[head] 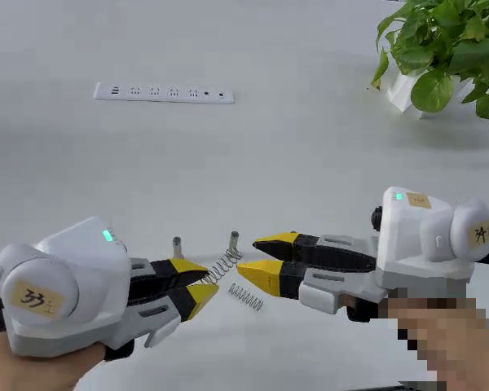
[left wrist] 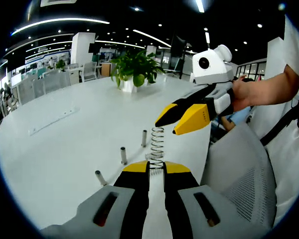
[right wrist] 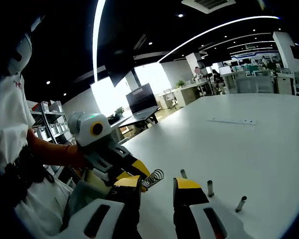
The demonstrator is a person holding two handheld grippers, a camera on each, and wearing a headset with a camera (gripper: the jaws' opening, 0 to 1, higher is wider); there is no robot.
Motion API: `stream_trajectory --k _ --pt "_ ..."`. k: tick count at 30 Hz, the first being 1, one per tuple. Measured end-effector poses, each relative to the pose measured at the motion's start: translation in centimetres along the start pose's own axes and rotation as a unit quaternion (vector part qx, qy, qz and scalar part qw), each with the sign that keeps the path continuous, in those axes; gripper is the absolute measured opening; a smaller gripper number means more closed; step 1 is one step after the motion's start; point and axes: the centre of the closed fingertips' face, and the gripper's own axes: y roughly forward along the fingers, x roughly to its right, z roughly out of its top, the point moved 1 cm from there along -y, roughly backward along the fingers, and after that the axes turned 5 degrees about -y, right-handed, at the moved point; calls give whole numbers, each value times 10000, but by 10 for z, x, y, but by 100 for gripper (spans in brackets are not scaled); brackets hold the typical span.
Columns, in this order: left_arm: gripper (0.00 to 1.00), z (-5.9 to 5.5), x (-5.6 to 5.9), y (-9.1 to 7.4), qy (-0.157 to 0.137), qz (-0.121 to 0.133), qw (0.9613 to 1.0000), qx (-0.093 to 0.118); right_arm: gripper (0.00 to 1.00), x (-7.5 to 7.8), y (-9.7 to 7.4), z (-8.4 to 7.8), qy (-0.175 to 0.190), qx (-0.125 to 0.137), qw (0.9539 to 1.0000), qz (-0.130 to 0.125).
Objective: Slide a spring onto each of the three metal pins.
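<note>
**Left gripper** [head: 205,278]: jaws clamped on one end of a spring [head: 222,266], which juts forward past the tips.
**Right gripper** [head: 247,254]: jaws parted and holding nothing. It faces the left gripper, tips close to the spring's free end.
**Second spring** [head: 246,296]: lies on the white table [head: 310,147], just under the right gripper's lower jaw.
**Metal pins** [left wrist: 123,155]: three, upright and bare, in a row just ahead of the left gripper's tips.
**Power strip** [head: 165,93], **potted plant** [head: 444,49]: well beyond both grippers.
</note>
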Motion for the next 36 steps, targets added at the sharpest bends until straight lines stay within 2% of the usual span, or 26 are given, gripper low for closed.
stream_trajectory --k 2,5,13,20,26,36 --pt "7 3 1 0 2 -19 10000 53 21 0 1 5 188 168 9997 3" --pt "7 6 3 1 -21 -62 9999 117 18 2 0 9 345 277 9990 1" --pt "7 8 6 2 -16 -123 9998 166 12 -1 1 11 494 358 9981 56" --pt "7 8 8 2 -38 -178 9996 194 7 -3 2 11 502 371 9980 89" --pt "7 7 8 2 -28 -192 9996 180 7 -4 2 11 447 344 9984 102" --pt "7 6 10 5 -39 -267 9995 132 7 -9 0 12 106 174 9997 124"
